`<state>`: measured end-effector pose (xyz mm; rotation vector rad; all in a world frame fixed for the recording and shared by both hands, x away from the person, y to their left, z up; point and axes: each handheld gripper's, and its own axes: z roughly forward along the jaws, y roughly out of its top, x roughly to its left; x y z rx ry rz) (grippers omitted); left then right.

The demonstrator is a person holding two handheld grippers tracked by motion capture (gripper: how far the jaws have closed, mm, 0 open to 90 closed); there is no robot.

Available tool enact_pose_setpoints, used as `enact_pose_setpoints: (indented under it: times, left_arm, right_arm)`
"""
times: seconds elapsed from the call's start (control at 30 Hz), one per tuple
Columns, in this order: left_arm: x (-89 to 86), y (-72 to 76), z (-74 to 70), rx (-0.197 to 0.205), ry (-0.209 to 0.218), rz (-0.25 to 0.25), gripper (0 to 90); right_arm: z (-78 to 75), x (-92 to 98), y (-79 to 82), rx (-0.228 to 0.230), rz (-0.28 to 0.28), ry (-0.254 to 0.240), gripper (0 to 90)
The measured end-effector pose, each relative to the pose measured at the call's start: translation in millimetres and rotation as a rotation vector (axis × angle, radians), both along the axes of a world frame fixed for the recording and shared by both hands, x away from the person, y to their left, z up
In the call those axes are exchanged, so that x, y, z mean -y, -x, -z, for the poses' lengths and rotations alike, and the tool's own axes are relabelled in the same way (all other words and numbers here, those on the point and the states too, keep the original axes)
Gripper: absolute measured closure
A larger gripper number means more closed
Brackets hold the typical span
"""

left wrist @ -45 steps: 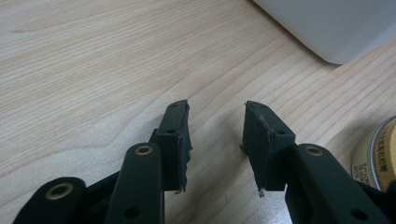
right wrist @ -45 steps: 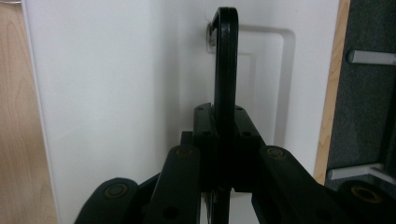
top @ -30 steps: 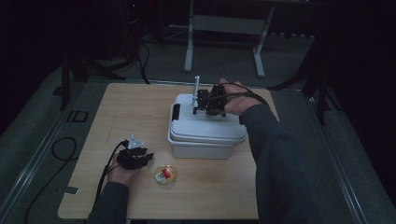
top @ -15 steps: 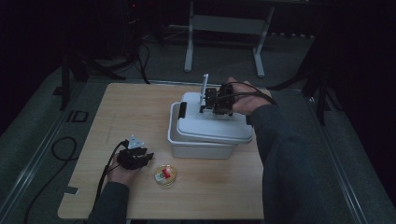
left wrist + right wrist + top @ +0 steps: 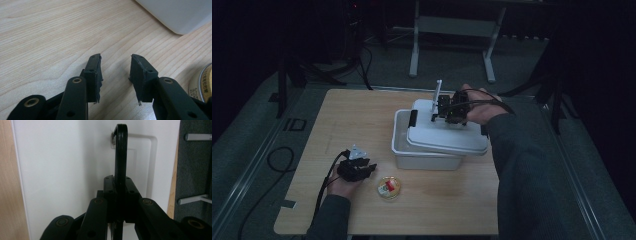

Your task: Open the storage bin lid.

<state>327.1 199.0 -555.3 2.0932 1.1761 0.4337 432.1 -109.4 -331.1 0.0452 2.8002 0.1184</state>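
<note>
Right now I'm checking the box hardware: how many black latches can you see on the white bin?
2: one latch on the bin's left end, another latch at its right end beside the sleeve. Others may be hidden under the shifted lid.

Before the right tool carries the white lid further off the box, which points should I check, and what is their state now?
1. Right tool shut on the lid's black handle: ok.
2. Lid fully off the white box: not ok, it sits askew over the box.
3. Left tool open, holding nothing: ok.
4. Small round tin apart from the box: ok.
5. What lies in the box: cannot tell.
6. Bare table left of the box for the lid: ok.
</note>
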Motion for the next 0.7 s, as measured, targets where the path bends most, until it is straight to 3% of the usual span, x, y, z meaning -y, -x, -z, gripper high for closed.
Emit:
enact_pose_setpoints:
  times: [0.7]
  left_arm:
    - [1.2,-0.7,-0.1,0.001,-0.004,0.001,60.6]
  right_arm:
    - [3.1,30.8,-3.2,-0.014,0.050,-0.029,83.9]
